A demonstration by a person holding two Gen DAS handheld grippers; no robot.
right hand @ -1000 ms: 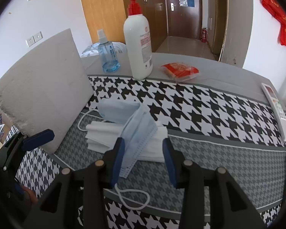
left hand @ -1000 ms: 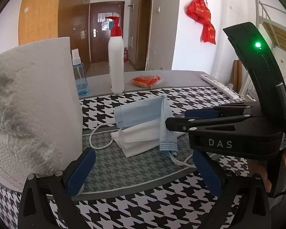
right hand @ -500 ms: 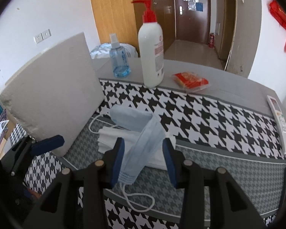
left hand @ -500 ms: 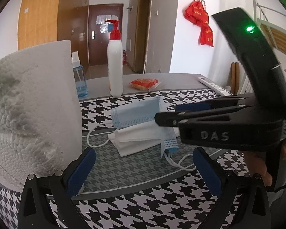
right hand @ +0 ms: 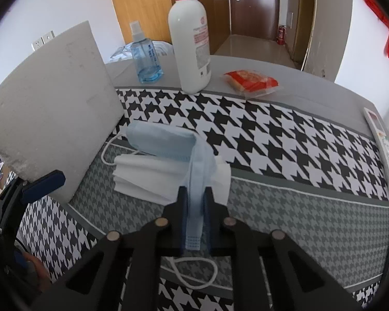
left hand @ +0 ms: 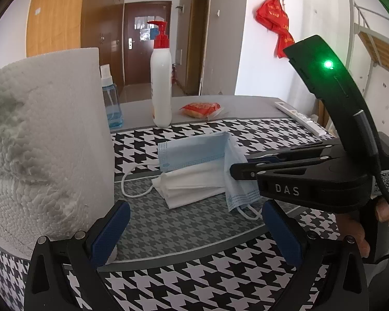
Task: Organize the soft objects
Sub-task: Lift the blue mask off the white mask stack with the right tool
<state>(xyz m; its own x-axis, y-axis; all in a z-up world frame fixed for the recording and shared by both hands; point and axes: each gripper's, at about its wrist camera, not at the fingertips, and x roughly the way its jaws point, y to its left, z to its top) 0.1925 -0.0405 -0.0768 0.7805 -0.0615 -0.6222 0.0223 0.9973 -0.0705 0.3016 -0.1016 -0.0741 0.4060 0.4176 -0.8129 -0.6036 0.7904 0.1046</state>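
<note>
The right gripper (right hand: 194, 202) is closing on the blue face mask (right hand: 166, 142) — its two blue pads pinch the mask's lower end, which stands up between them while the rest drapes back toward twelve o'clock. In the left wrist view the same gripper (left hand: 232, 169) comes in from three o'clock, its tips against the hanging fold of the mask (left hand: 194, 150).

The mask lies across a stack of white masks (right hand: 153, 178) on the grey band of the houndstooth table cover (right hand: 285, 140); one ear loop (right hand: 194, 272) trails on the cover below the jaws at six o'clock.

The left gripper (left hand: 194, 230) stands open with nothing between its fingers, low at six o'clock of its own view, just beside a big roll of paper towel (left hand: 44, 142) at nine o'clock.

Farther back, toward twelve o'clock, stand a white pump bottle (right hand: 190, 39) and a small blue spray bottle (right hand: 145, 57); a red snack packet (right hand: 250, 81) lies at one o'clock and a white remote (right hand: 382, 147) at three.
</note>
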